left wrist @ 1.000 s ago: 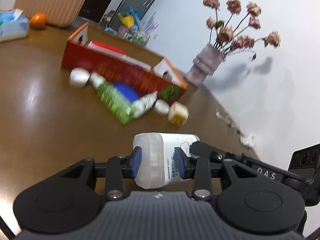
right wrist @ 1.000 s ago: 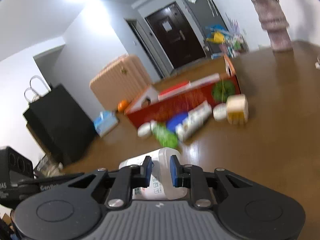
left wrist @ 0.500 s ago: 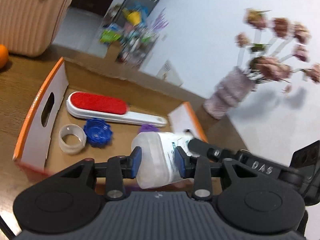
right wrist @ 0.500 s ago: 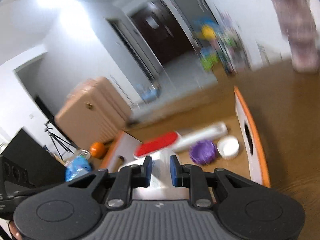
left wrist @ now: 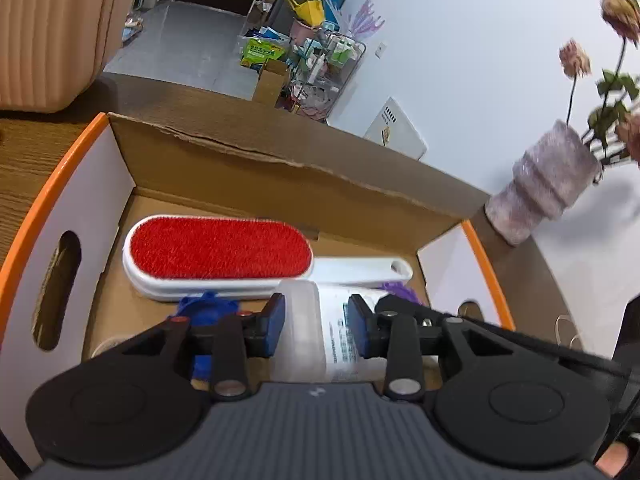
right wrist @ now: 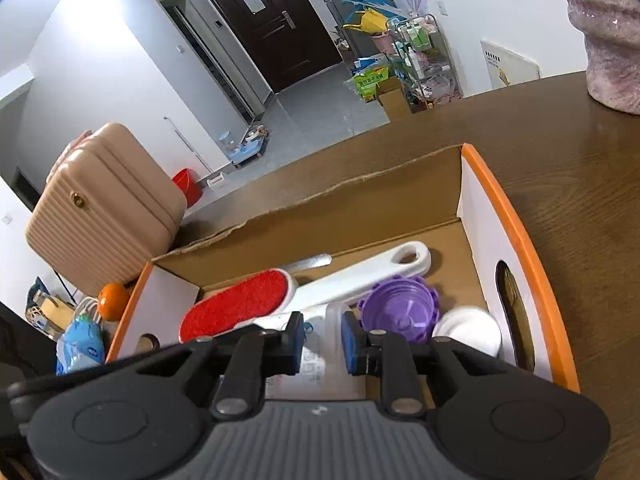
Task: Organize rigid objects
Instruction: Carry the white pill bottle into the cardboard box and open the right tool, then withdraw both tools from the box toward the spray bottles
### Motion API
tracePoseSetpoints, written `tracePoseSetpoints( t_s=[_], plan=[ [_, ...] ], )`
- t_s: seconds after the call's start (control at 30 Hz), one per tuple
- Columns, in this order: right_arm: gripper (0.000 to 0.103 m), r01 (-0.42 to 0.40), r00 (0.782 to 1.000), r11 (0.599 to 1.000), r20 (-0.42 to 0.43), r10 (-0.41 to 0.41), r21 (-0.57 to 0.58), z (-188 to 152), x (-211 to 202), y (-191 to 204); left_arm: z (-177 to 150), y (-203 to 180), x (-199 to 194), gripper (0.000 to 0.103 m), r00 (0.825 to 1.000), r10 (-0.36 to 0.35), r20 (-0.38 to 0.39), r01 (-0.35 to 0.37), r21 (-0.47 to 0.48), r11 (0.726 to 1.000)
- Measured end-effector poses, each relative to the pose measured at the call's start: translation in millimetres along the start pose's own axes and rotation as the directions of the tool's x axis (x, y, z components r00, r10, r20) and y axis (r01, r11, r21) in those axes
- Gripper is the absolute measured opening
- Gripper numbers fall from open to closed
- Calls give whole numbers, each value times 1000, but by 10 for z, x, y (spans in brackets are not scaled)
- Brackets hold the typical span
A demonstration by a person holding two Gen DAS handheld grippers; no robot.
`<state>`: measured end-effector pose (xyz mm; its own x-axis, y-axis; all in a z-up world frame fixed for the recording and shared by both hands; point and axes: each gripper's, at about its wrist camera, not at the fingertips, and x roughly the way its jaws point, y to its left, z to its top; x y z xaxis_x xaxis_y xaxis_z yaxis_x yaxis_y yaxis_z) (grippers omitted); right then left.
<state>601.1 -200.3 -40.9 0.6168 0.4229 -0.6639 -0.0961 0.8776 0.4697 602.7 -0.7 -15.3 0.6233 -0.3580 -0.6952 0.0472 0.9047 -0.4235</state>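
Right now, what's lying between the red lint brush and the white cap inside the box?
A purple lid sits between the red lint brush and the white cap, seen in the right wrist view.

Little could be read. The white plastic bottle (left wrist: 338, 340) carried a printed label of small greenish text, too blurred to make out. A green package (left wrist: 262, 51) on the far floor bore Chinese characters that stayed illegible. A white sheet of paper (right wrist: 255, 2) on the dark door showed no legible writing.
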Motion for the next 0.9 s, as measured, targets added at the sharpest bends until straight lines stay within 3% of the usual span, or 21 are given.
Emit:
tracePoseSetpoints(
  t_s=[0.13,0.23,0.3,0.4,0.47,0.53,0.63,0.7,0.8,0.9],
  plan=[
    [24,-26,1000,999,13,26,-19,27,-180,-7,-1,-4,-202,39,999,-9,31,8,35,999],
    [32,-10,999,998,45,13,-60,80,-424,44,-34,-86,-435,49,997,37,72,-45,112,993],
    [32,4,999,996,54,1,-90,74,-605,82,-74,-150,-625,50,992,72,100,-88,165,982],
    [33,44,996,986,87,-30,-161,8,-983,167,-162,-196,-981,63,985,100,143,-128,205,970],
    [41,65,992,976,119,-41,-209,-76,-1287,229,-266,-212,-1241,71,977,118,176,-157,228,961],
    [59,106,984,957,169,-62,-268,-199,-1602,302,-396,-232,-1484,74,968,143,208,-196,261,945],
    [81,200,958,910,269,-103,-363,-437,-2014,401,-666,-259,-1811,88,942,189,278,-271,297,915],
    [93,231,941,888,324,-100,-396,-618,-2223,428,-887,-275,-2025,97,915,203,349,-315,300,900],
    [95,220,934,899,348,-82,-379,-823,-2481,395,-1185,-293,-2293,99,891,188,414,-332,309,891],
    [95,204,933,911,352,-71,-359,-1007,-2638,377,-1398,-334,-2479,100,890,171,423,-319,308,896]
  ],
)
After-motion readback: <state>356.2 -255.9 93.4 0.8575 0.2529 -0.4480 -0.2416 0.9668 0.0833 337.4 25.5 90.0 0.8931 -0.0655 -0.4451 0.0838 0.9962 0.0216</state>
